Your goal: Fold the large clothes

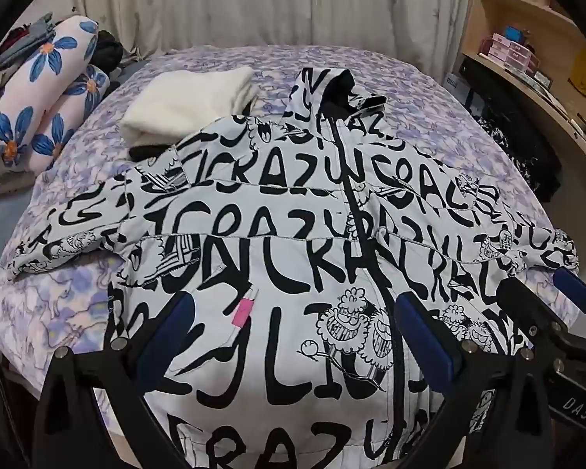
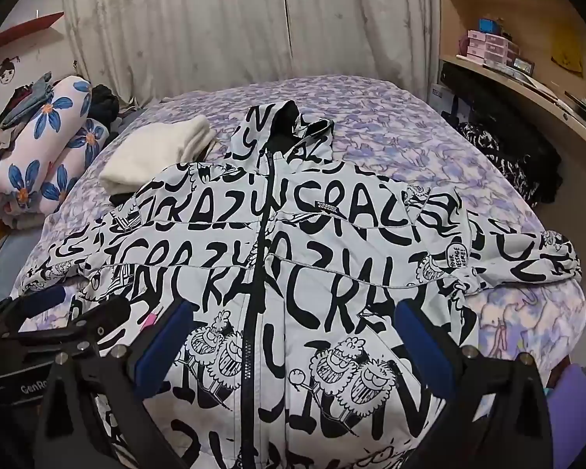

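**Jacket spread flat on the bed, both hand-held grippers wide apart above it**

A white jacket (image 1: 254,242) covered in black lettering and cartoon faces lies front-up on the bed (image 1: 429,90), which has a purple patterned cover. Its black zipper (image 2: 259,258) is closed and runs up the middle to the collar, which points away toward the curtain (image 2: 215,31). Both sleeves are stretched out to the sides, reaching toward the bed's edges. A small pink tag (image 1: 243,310) sits on the front panel on the jacket's left half as I look at it.

The left hand-held gripper (image 1: 293,336) hangs over the lower part of the jacket, its blue-padded fingers (image 1: 164,332) spread wide with nothing between them but the cloth below; I cannot tell whether they touch it. The right hand-held gripper (image 2: 293,346) is just beside it, also over the lower front, straddling the zipper, jaws spread as wide and pinching nothing. Each one shows at the edge of the other's view.

Past the jacket's shoulder, a folded white cloth (image 1: 187,105) rests on the bed, partly on something black. A rolled quilt (image 2: 47,148) with blue flowers is stacked at the bed's far left side. To the right stands a wooden shelf (image 2: 508,74) with small boxes, and a dark patterned garment (image 2: 504,160) lies beside the bed below it.
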A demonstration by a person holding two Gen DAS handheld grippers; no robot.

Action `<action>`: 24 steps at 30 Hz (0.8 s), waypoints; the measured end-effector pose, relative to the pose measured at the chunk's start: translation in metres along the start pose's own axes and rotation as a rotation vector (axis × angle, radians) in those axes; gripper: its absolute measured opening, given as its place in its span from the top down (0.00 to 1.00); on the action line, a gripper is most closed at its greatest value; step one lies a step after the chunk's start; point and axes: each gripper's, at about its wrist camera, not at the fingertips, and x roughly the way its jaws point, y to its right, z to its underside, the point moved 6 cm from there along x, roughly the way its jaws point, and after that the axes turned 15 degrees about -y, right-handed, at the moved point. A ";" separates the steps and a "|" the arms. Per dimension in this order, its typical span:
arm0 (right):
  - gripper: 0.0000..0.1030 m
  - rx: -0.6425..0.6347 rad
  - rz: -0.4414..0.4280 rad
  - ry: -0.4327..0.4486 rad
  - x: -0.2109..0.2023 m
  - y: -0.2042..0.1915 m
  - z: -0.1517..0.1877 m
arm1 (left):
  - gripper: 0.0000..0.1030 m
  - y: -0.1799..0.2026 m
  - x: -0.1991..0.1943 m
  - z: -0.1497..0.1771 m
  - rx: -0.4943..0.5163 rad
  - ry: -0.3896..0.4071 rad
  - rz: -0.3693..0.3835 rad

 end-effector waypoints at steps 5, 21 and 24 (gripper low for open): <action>0.00 -0.002 0.000 0.013 -0.004 -0.002 0.004 | 0.02 -0.005 -0.003 -0.001 0.005 0.018 -0.011; 0.00 -0.006 0.000 0.017 -0.005 -0.002 0.007 | 0.02 -0.005 -0.005 0.007 0.004 0.026 -0.009; 0.00 -0.005 0.002 0.018 -0.004 -0.002 0.008 | 0.02 -0.004 -0.005 0.008 0.003 0.026 -0.009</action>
